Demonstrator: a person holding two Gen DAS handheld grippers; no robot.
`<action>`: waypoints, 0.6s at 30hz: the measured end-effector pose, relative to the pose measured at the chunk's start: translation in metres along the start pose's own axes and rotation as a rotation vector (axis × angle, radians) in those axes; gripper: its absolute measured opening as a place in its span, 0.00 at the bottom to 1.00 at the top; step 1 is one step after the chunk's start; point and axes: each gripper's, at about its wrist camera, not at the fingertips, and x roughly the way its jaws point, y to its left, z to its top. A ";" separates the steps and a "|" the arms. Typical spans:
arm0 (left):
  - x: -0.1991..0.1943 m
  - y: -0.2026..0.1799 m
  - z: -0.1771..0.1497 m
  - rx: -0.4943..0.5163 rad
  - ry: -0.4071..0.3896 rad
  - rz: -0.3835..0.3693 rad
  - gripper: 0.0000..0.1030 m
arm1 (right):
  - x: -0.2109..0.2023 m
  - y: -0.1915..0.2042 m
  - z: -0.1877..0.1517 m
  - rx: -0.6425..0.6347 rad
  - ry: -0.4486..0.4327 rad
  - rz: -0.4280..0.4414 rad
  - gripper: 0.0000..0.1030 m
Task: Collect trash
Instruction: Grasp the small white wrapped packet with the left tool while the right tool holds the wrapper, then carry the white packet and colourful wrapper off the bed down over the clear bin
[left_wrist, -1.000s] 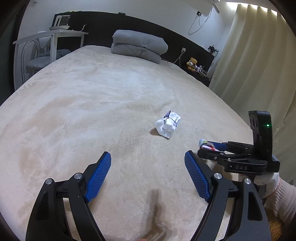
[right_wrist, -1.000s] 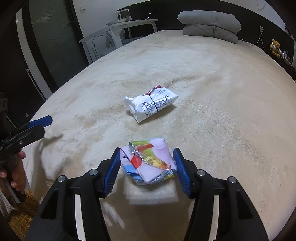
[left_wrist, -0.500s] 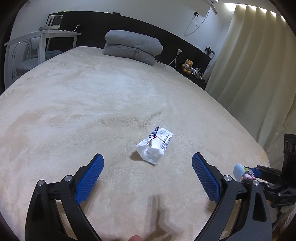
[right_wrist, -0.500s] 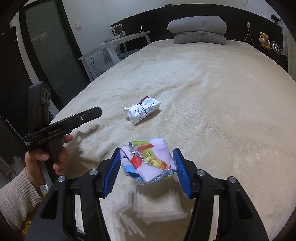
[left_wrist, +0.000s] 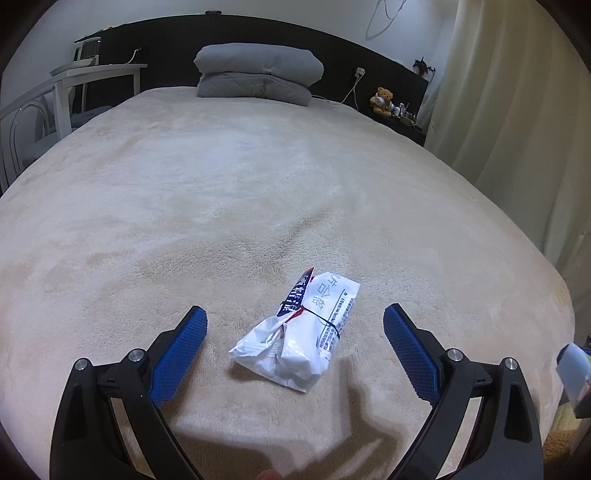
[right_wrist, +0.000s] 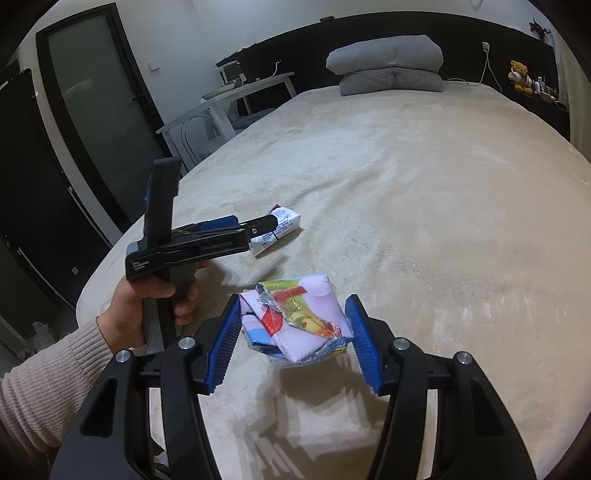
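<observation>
Both the left gripper (left_wrist: 293, 341) and right gripper (right_wrist: 291, 338) are black, angular frames with silver screws and ribbed blue pads (left_wrist: 177, 360), while a cream ribbed-knit sleeve (right_wrist: 48, 391) shows at eight o'clock.

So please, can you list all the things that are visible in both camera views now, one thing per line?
white wrapper: 1, white with blue print, on the bed between the open left tongs' tips
colourful wrapper: 1, pink, red, yellow, clamped in the right tongs
bed cover: 1, beige, under everything
folded duvet: 1, grey, at the headboard
headboard: 1, black, behind the bed
teddy bear: 1, brown, right shelf
desk: 1, white, left of the bed
curtain: 1, cream, right side
door: 1, frosted glass, dark frame, left
left tongs: open
right tongs: shut on the colourful wrapper
hand: 1, bare, cream sleeve, holding the left tongs
</observation>
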 end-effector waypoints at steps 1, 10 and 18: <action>0.004 0.000 0.001 0.004 0.006 0.001 0.91 | -0.001 0.000 0.001 -0.004 -0.001 0.003 0.55; 0.024 -0.004 -0.001 0.043 0.064 -0.017 0.56 | 0.001 0.005 0.004 -0.020 0.002 0.005 0.55; 0.013 -0.007 -0.004 0.060 0.037 -0.009 0.45 | 0.001 0.002 0.002 -0.011 0.001 -0.019 0.55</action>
